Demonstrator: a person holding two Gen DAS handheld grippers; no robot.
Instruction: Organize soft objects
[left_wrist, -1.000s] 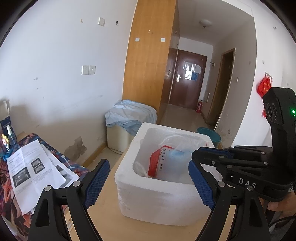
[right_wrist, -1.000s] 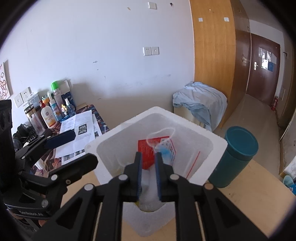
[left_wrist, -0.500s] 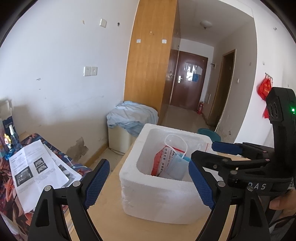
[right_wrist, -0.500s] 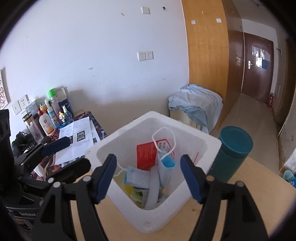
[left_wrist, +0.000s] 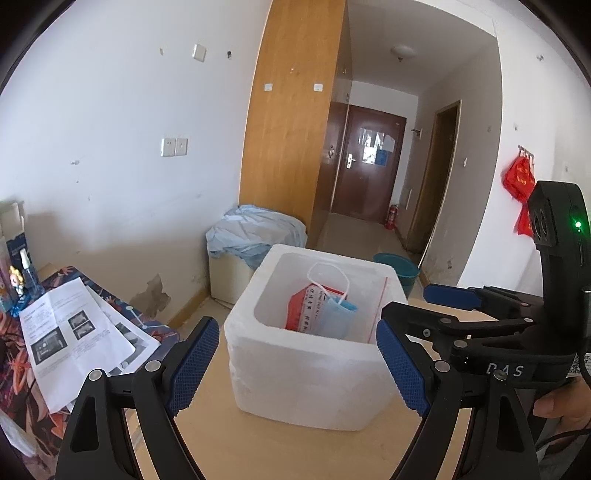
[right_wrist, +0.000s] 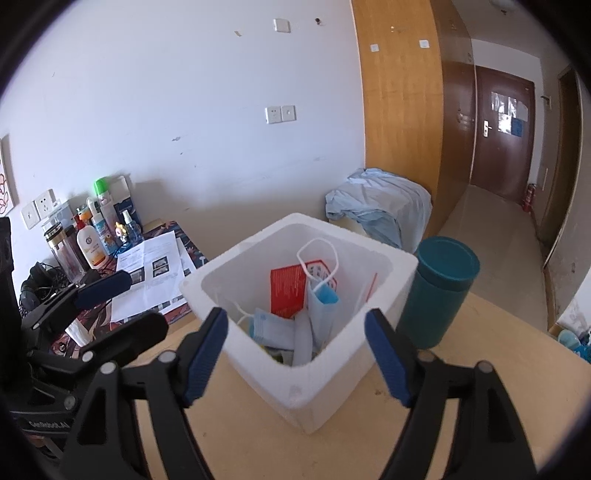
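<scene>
1. A white foam box was seen standing on a light wooden table, framed in both wrist views between the blue-padded fingers of each tool.
2. The left gripper was held with its jaws wide apart and nothing between them; the box lay ahead of the pads, not touched by them.
3. The right gripper was likewise spread wide and empty — its pads were placed on either side of the near corner of the box and apart from it.
4. A blue face mask was seen inside the box, upright, with its white ear loop raised against a red-and-white packet; it lay beyond and below the right jaws, gripped by nothing.
5. A second folded mask was seen lower in the box, near the left wall.
6. A teal cylindrical container was seen just beside the box — whether it touched the box could not be told.
7. Printed papers were seen spread on a patterned cloth to the left, with bottles grouped against the wall.
</scene>
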